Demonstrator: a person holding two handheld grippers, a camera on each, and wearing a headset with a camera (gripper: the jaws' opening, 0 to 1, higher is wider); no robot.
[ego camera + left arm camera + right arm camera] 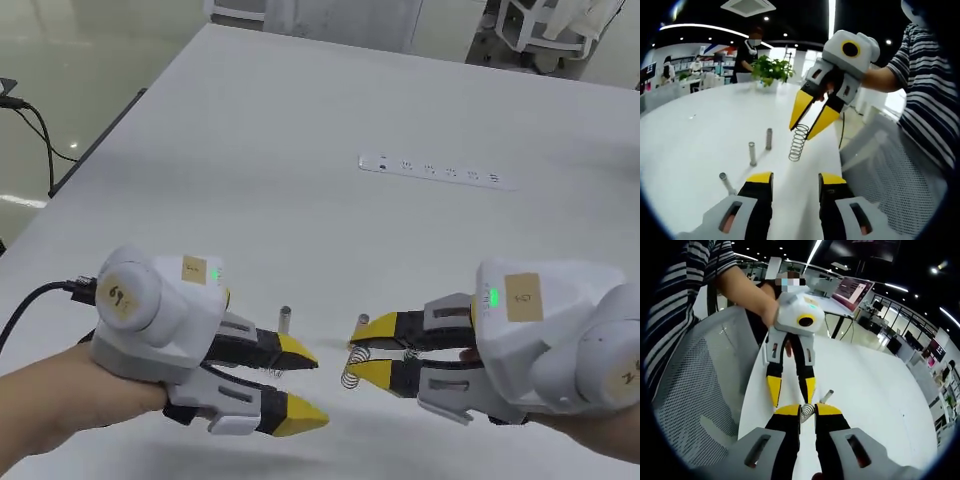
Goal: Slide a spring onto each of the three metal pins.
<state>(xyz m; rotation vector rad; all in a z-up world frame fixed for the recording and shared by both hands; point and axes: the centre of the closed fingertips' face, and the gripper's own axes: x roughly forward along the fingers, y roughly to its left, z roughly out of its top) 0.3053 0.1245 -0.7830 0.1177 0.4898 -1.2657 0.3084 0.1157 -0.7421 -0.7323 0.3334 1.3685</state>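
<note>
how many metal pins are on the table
3, seen in the left gripper view: the far pin beside the spring, the middle pin, and the near pin closest to the left gripper.

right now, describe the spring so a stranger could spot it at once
On the white table, find the right tongs, white with yellow tips. The spring hangs pinched between those tips. Unlike the solid metal pins standing beside it, it is an open wire coil.

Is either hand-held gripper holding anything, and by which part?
The right hand-held gripper pinches a spring by one end; the left hand-held gripper is open, empty.
</note>
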